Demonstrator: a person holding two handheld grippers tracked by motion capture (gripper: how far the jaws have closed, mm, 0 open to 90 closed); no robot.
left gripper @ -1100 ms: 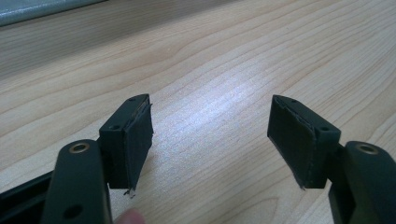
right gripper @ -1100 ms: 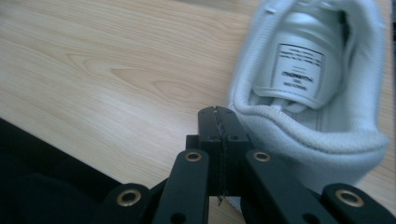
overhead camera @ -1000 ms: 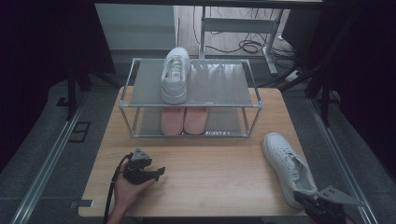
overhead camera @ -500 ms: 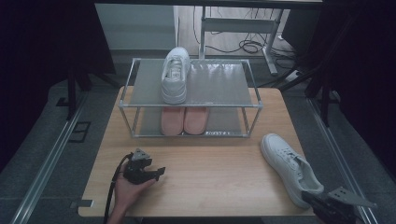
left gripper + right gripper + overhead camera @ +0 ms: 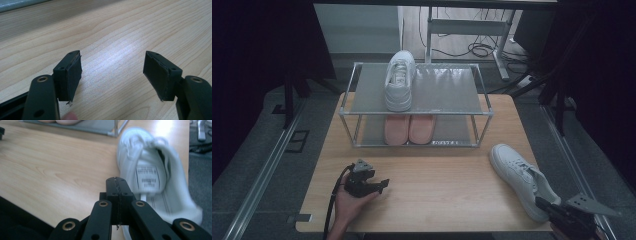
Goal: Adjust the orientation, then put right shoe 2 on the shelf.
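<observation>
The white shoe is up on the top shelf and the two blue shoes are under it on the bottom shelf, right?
Almost. The white shoe is on the top shelf, but the pair beneath it on the bottom shelf is pink, not blue. The high view shows this.

light: dim, dark surround; glare: tabletop (image 5: pixel 117 62) sheen; blur: white shoe (image 5: pixel 152 177) soft in right gripper view

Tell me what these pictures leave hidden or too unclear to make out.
- High view: the pink shoes have their far ends hidden under the rack's top shelf.
- Right gripper view: the label inside the white shoe is too blurred to read.
- High view: the right claw is partly cut off by the bottom edge.
</observation>
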